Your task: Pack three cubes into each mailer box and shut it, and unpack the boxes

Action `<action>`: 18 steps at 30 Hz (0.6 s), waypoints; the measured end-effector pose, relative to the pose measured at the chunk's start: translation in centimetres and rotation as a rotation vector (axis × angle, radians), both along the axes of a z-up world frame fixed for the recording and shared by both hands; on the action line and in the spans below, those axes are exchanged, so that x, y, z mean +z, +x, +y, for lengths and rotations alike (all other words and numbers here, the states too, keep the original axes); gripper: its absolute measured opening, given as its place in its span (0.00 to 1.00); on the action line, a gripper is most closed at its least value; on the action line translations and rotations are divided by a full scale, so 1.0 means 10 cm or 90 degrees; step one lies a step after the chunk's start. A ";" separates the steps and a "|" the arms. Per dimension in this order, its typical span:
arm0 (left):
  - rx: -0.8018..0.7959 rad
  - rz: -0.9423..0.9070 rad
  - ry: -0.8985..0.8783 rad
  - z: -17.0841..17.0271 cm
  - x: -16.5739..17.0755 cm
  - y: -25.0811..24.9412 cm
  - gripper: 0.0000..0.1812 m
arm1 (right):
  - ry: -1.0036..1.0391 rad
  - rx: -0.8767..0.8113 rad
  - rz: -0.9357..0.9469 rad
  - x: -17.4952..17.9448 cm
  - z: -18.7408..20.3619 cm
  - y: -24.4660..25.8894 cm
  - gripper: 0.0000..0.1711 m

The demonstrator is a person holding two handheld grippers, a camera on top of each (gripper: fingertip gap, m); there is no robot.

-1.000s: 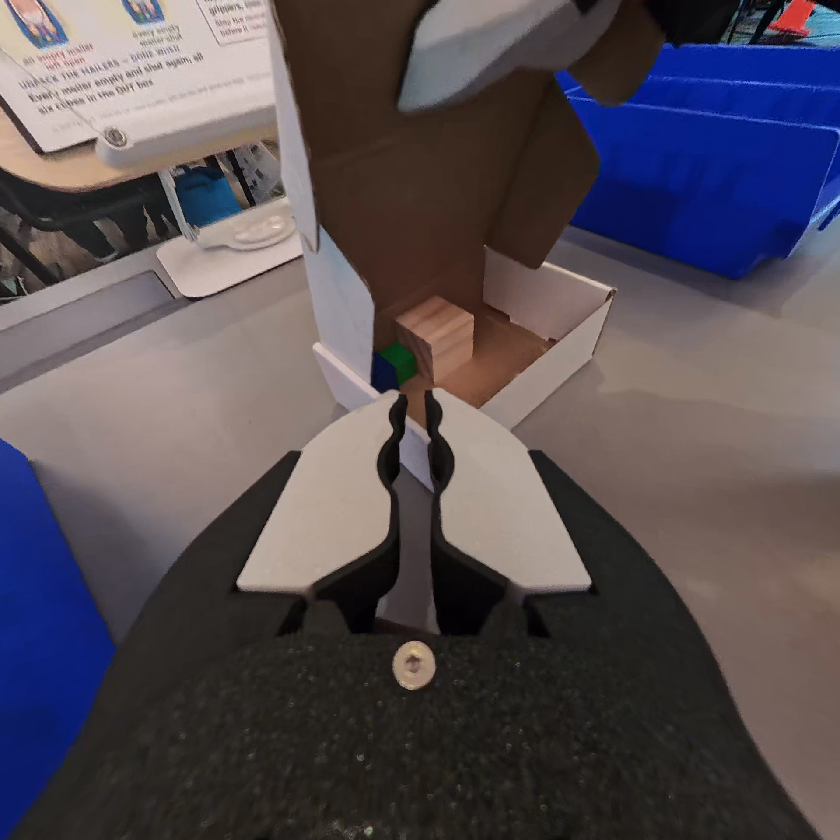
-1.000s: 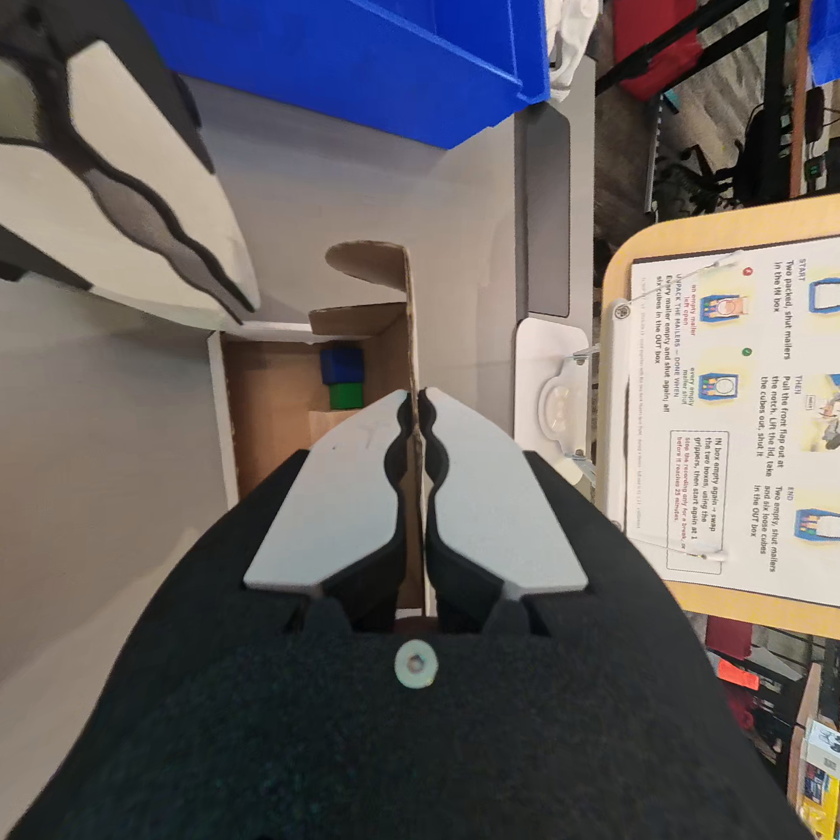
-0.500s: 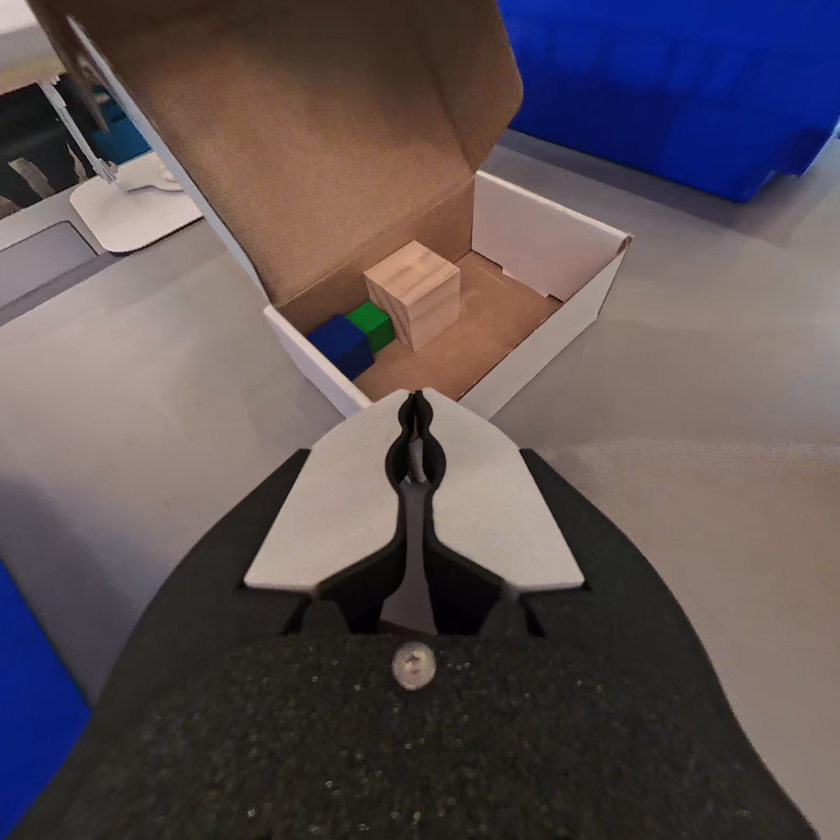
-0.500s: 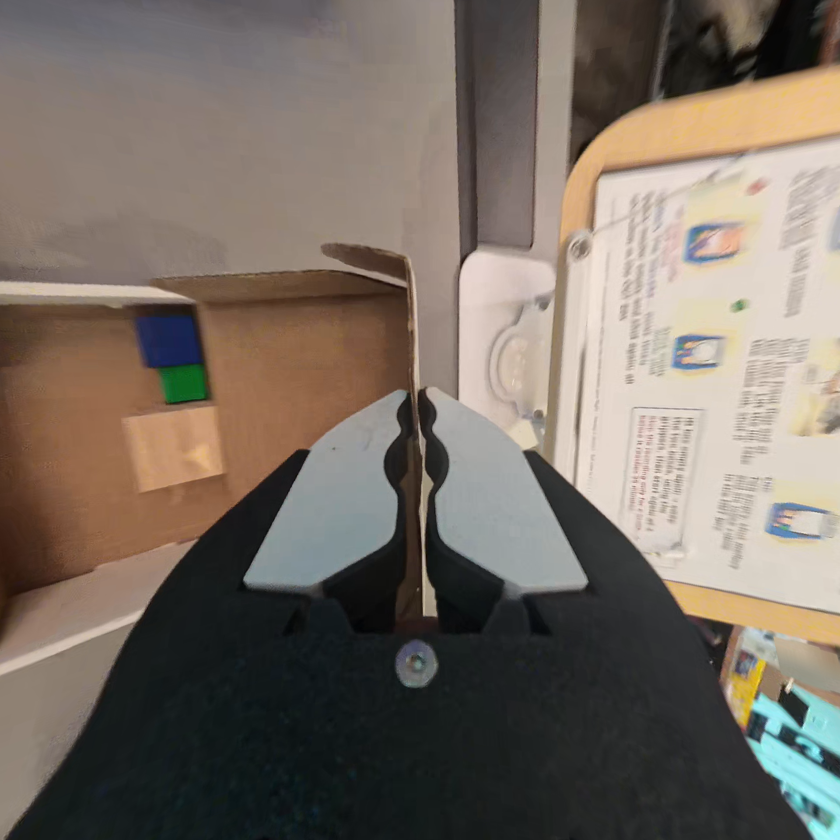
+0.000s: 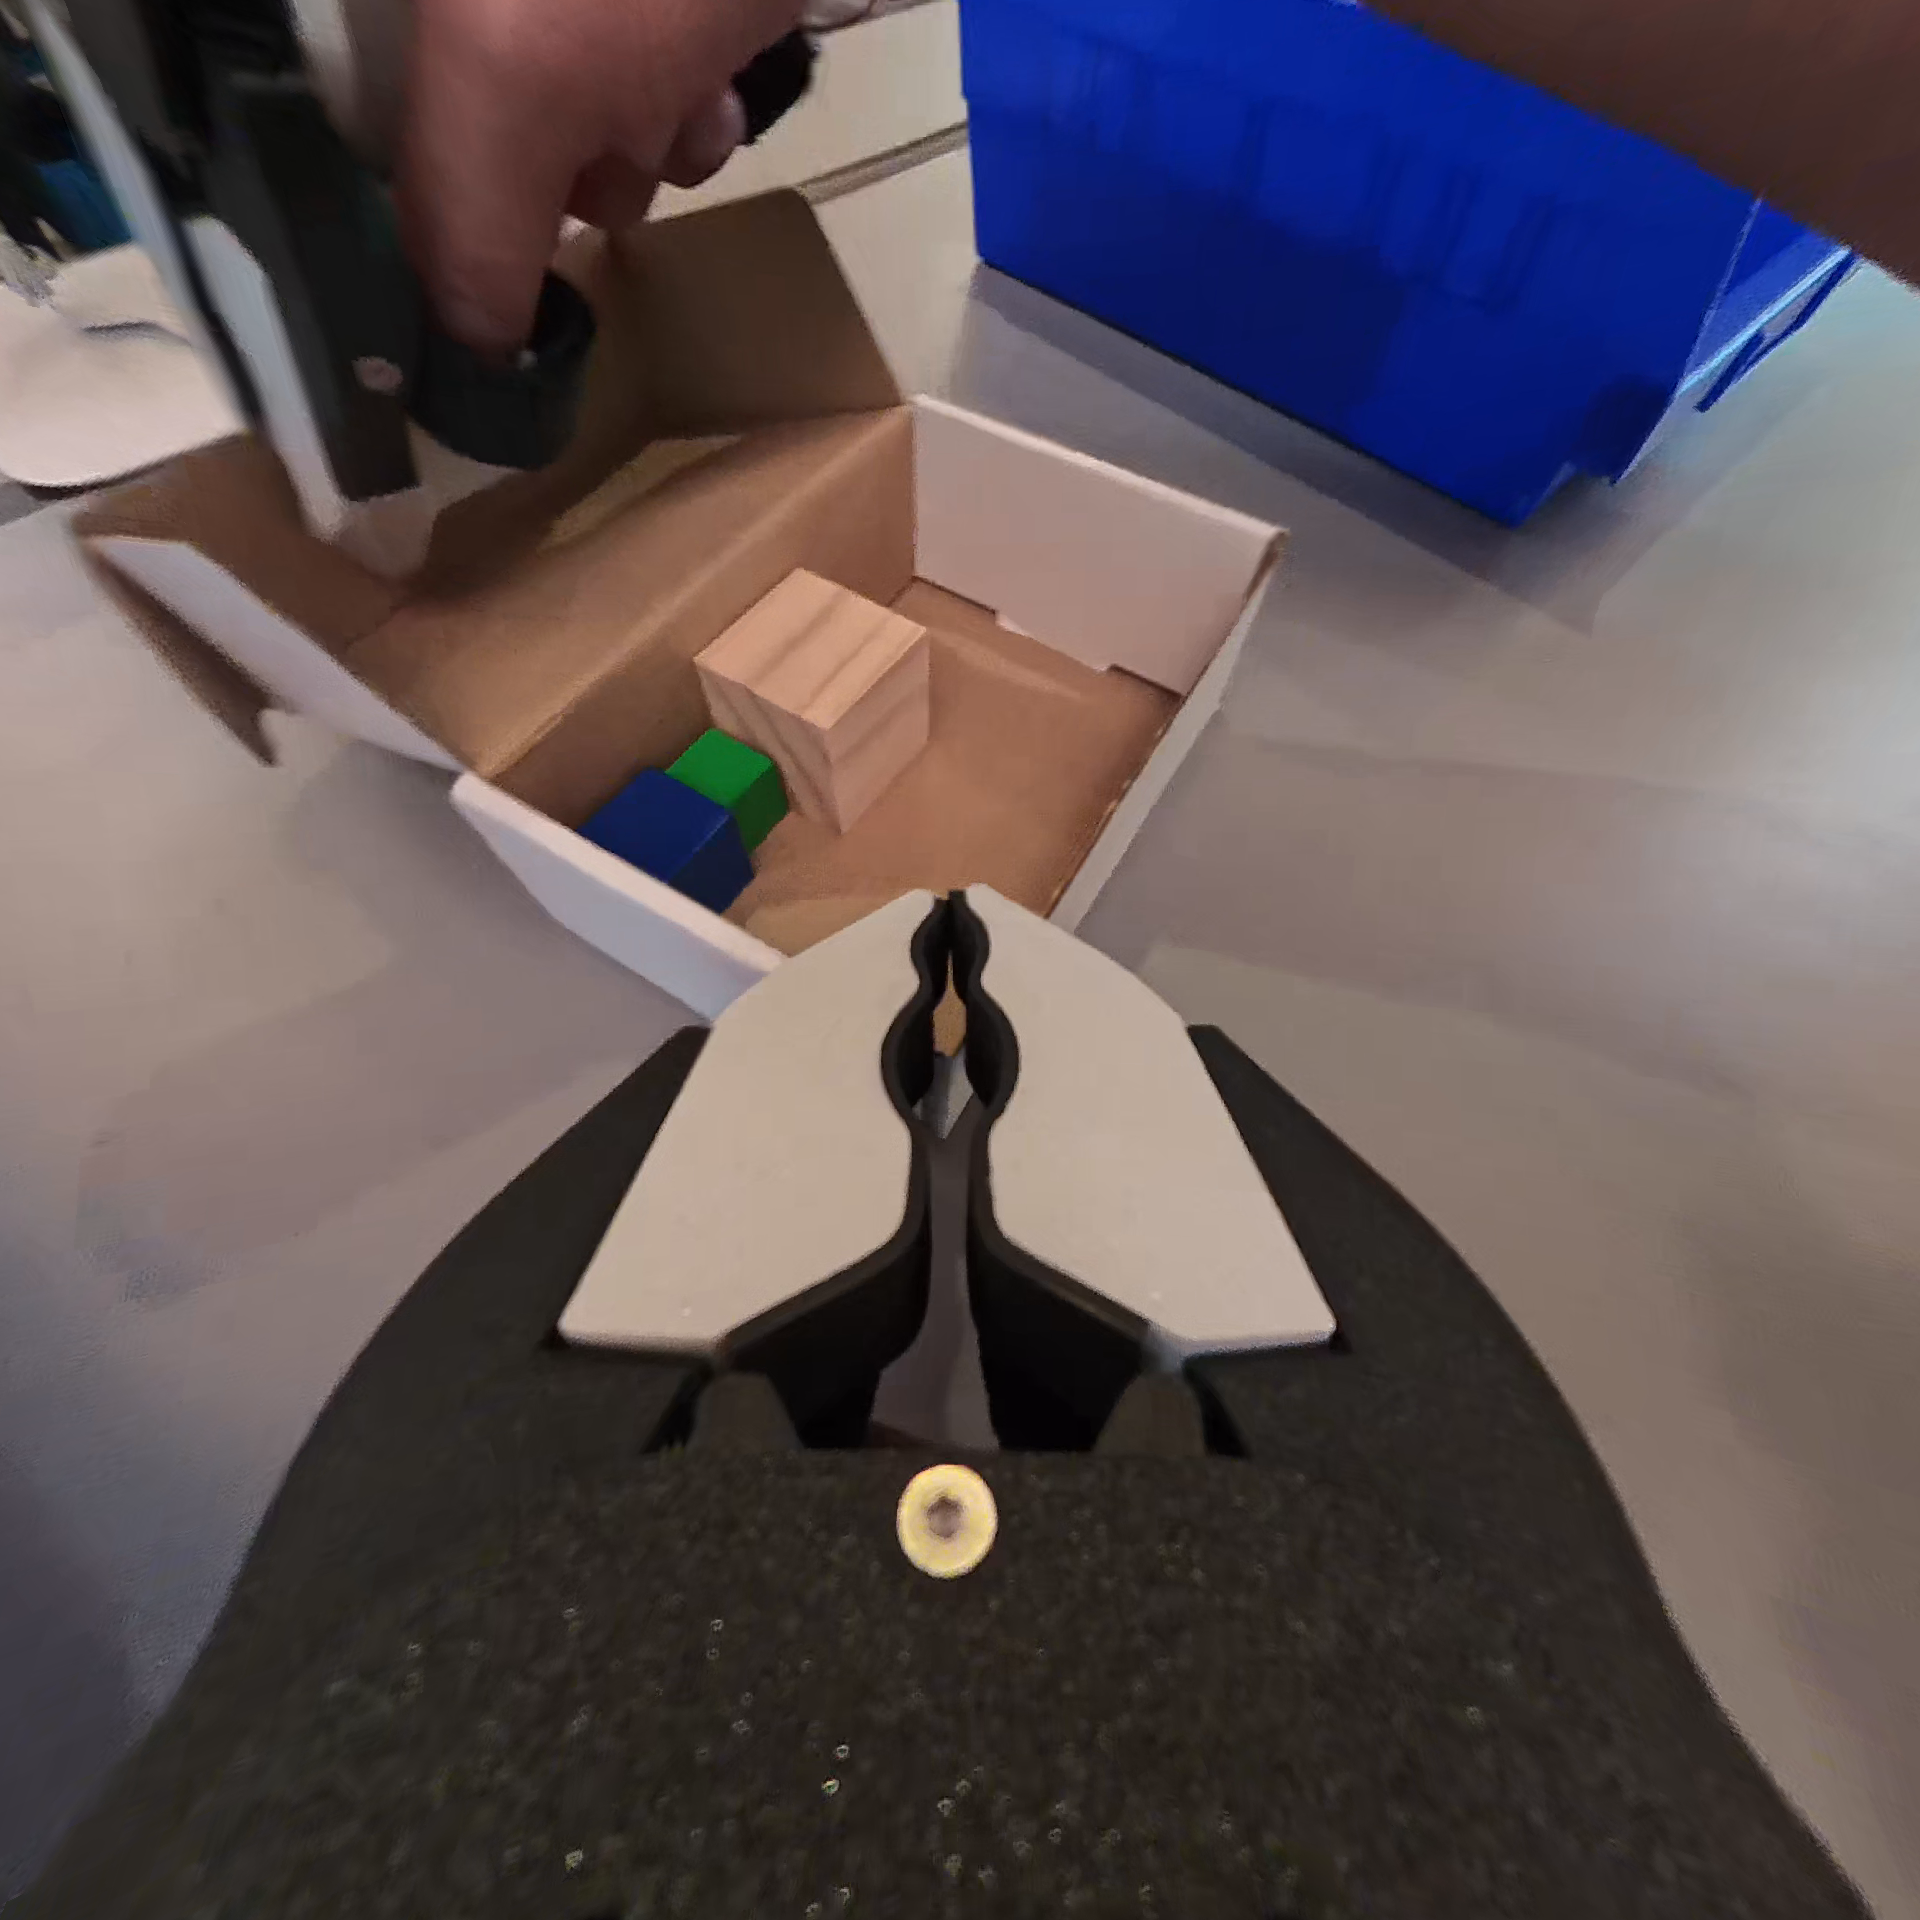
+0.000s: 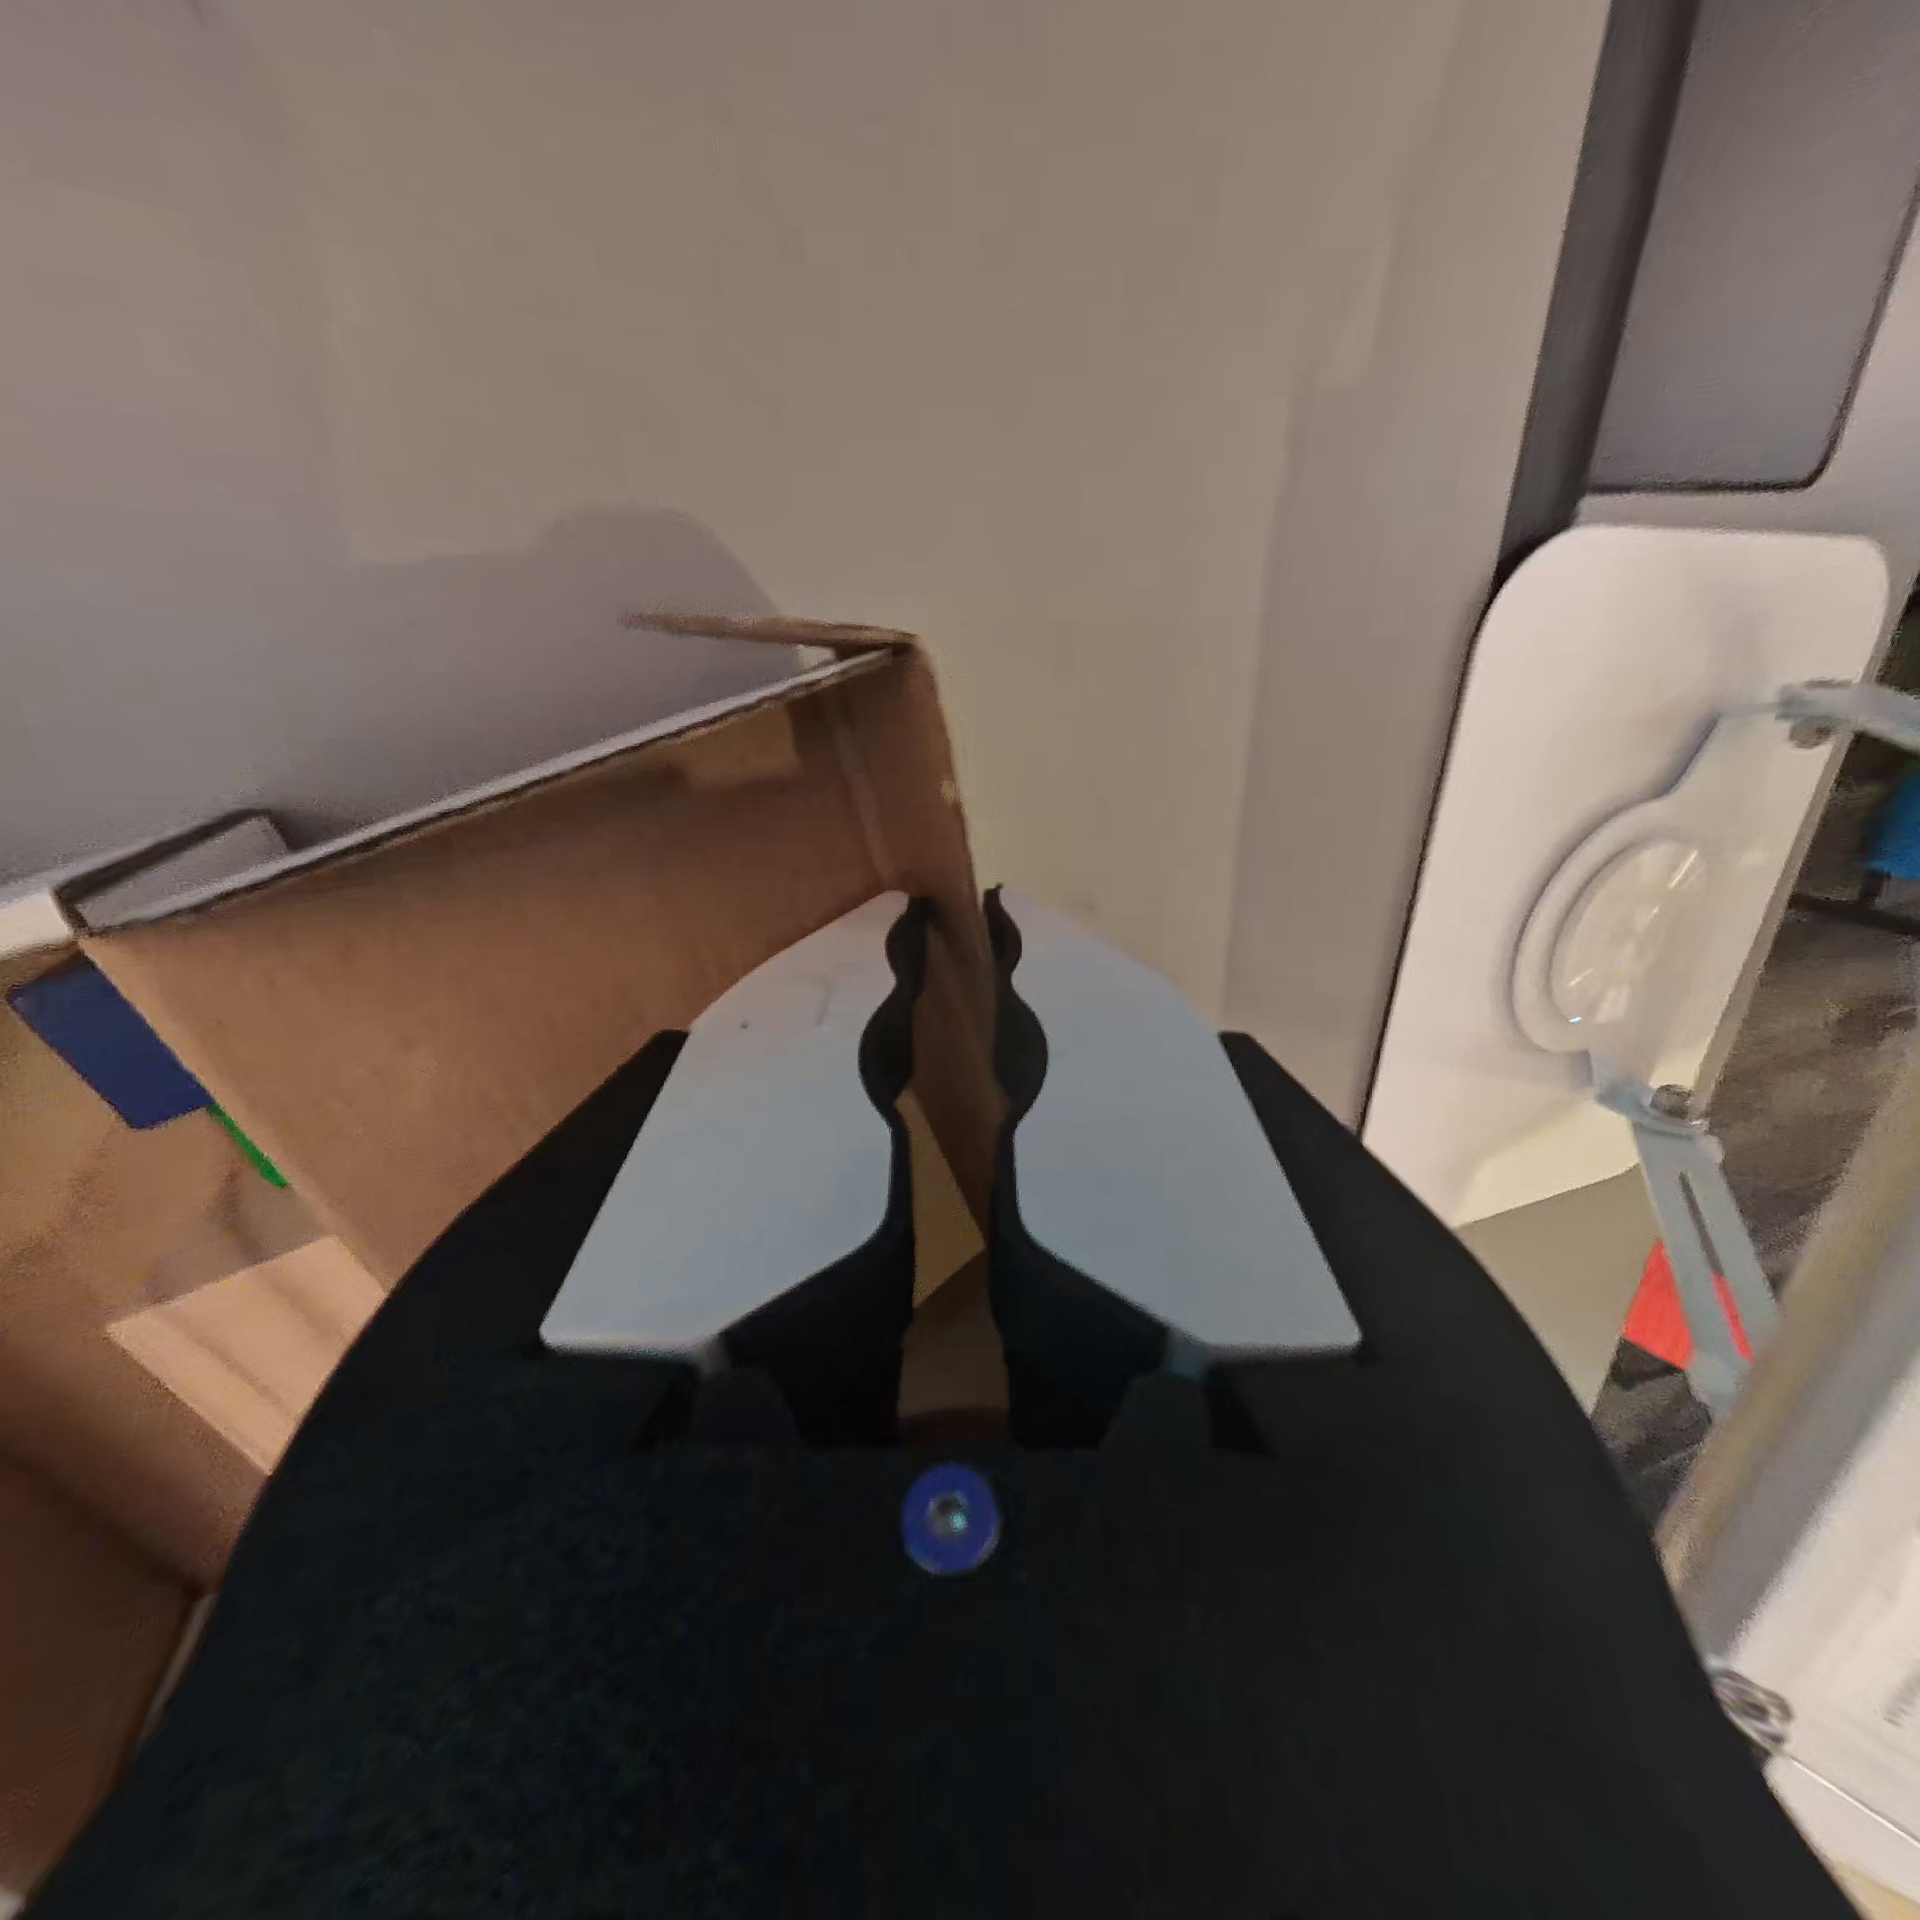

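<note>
The mailer [image 5: 1091, 540] is sitting open on the grey table [image 5: 1558, 935], lid [image 6: 499, 935] folded back, holding three cubes [image 5: 821, 696]. The left gripper [image 5: 951, 914] is hovering pressed together; the right gripper [image 6: 956, 914] is pinching the lid. A blue bin [image 5: 1351, 229] is standing behind.

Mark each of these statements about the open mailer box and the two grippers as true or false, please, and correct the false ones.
1. The mailer box holds three cubes. True: a wooden cube, a green cube and a blue cube.
2. The wooden cube is the smallest. False: it is clearly the largest.
3. The left gripper holds the blue cube. False: it is shut on nothing, just in front of the box.
4. The right gripper clamps the lid flap. True.
5. The green cube sits between the blue and the wooden one. True.
6. The blue bin stands inside the box. False: it stands on the table behind it.
</note>
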State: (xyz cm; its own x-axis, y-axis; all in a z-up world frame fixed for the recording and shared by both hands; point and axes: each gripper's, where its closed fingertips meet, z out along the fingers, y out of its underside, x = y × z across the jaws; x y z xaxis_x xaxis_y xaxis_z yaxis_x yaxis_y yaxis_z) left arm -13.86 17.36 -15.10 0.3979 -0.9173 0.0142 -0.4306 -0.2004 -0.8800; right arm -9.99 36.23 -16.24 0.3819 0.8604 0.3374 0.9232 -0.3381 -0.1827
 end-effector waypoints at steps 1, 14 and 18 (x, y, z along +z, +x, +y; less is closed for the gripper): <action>-0.002 -0.002 -0.006 -0.03 -0.01 0.04 0.00 | 0.008 0.004 0.006 0.06 -0.01 -0.04 0.06; -0.079 -0.098 0.043 0.04 0.39 -0.17 0.37 | 0.020 -0.413 0.457 1.28 -1.03 0.14 0.40; -0.066 0.003 -0.046 0.21 -0.04 -0.21 0.59 | -0.076 -0.492 0.469 0.72 -1.24 0.31 0.43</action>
State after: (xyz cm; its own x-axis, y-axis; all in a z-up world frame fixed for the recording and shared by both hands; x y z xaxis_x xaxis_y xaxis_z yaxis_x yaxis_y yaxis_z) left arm -15.92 19.46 -15.51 0.3012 -0.9501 0.0807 -0.4559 -0.2178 -0.8630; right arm -6.93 23.84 -9.02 0.9119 0.3105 -0.2684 0.1275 -0.8360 -0.5337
